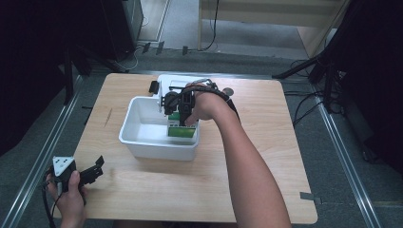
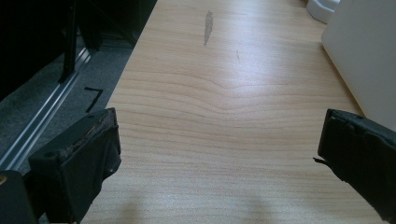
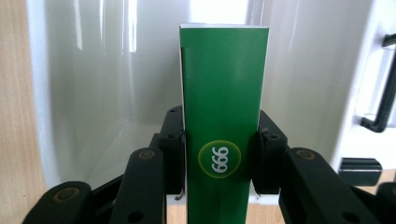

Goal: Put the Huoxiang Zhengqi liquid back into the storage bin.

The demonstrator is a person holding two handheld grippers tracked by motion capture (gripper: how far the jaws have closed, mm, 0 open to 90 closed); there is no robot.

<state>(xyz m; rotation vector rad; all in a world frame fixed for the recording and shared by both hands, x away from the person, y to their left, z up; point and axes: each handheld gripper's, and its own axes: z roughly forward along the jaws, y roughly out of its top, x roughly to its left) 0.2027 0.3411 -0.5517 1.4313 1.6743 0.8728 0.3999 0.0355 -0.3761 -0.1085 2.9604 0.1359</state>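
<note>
Two grippers are in play, each in a different state. The right gripper [image 1: 182,110] reaches over the white plastic bin [image 1: 142,142] that sits near the middle of the wooden surface [image 1: 237,185], and its jaws are clamped on a green carton [image 3: 223,140]. In the right gripper view the carton stands between the two black jaws, pinched on its narrow sides, with a round yellow-ringed badge reading "666" or "999" facing the camera and a white edge along its top. Behind it are the bin's glossy white inner walls. In the high view the carton [image 1: 183,129] is inside the bin, against its right wall, with the person's right hand [image 1: 204,105] above it.

A second white container [image 1: 167,85] with a black handle stands just behind the bin, touching or almost touching it; a small black object [image 1: 154,87] lies at its left side.

The left gripper [image 1: 92,171] rests at the near left corner of the surface, held in the left hand [image 1: 70,199], well apart from the bin. Its jaws stand wide apart with bare wood grain between them in the left gripper view, where the bin's white wall [image 2: 369,60] rises at the right edge and a grey smudge [image 2: 208,25] marks the wood farther off.
</note>
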